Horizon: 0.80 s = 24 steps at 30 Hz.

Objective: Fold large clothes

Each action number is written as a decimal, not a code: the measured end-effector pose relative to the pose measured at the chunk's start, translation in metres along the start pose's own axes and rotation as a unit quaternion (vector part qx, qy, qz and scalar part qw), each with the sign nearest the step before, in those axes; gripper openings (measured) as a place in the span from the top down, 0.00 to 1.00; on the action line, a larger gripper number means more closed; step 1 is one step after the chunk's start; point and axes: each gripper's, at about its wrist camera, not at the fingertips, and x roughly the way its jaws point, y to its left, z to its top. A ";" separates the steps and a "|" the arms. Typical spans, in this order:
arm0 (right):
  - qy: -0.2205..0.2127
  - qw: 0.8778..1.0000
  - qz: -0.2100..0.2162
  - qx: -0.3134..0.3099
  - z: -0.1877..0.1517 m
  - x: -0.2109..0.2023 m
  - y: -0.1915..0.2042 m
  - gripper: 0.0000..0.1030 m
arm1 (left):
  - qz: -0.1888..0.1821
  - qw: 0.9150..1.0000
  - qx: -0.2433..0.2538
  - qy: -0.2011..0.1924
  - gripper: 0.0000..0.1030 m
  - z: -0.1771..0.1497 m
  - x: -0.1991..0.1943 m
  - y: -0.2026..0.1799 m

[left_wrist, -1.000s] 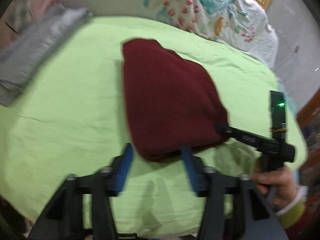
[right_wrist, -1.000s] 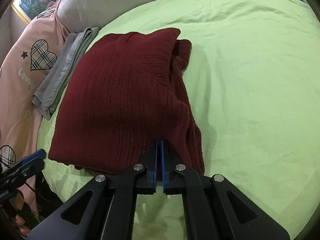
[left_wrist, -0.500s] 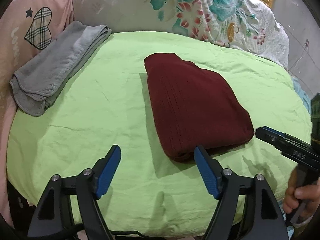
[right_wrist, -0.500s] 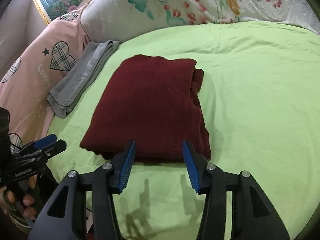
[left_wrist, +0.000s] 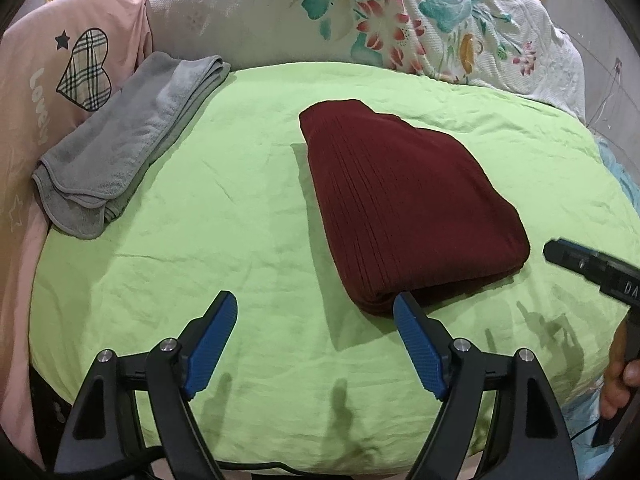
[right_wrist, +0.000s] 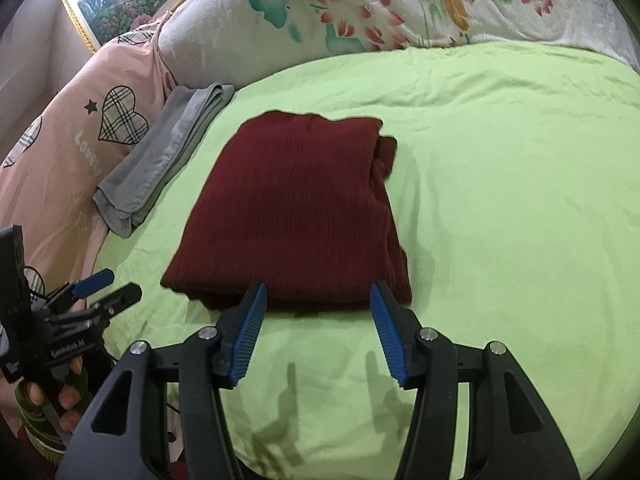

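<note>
Bed: the bed (left_wrist: 248, 216) was covered by a light green sheet, creased here and there, with pillows along its far edge.
Pillows: a floral pillow (left_wrist: 400, 24) and a pink one with a checked heart (left_wrist: 76, 64) lay along the far edge of the bed, well clear of the work.
Sweater: the dark red sweater (right_wrist: 296, 212) lay near the middle of the bed, folded into a compact block, with one thick rolled edge bulging along its right side in the right wrist view.
Towel: a folded grey towel (left_wrist: 120, 152) rested against the pink pillow, apart from the sweater.
Left gripper: the left gripper (left_wrist: 316, 320) had just been opening; its jaws stood spread wide above the sheet with nothing between them, one pad just beside the sweater's near corner.
Right gripper: the right gripper (right_wrist: 318, 312) had also just been opening; its jaws were spread in front of the sweater's near edge, pinching nothing.
Step in hand: letting go, by my reading, with the fold apparently finished.
Doing it well: both grippers should draw straight back and up so no pad snags the knit or drags the top layer; the bulging right edge looked the likeliest to slump.
</note>
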 end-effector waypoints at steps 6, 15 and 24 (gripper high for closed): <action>0.004 1.000 -0.004 -0.030 0.012 -0.007 0.009 0.30 | 0.015 1.000 0.009 -0.011 0.21 0.008 -0.011 0.000; -0.019 0.999 0.004 -0.030 0.063 0.019 -0.001 0.26 | -0.008 1.000 -0.006 -0.016 0.14 0.038 -0.005 0.007; 0.063 0.996 0.022 0.060 0.110 0.135 -0.046 0.90 | -0.004 0.999 -0.005 0.035 0.14 0.069 0.077 -0.003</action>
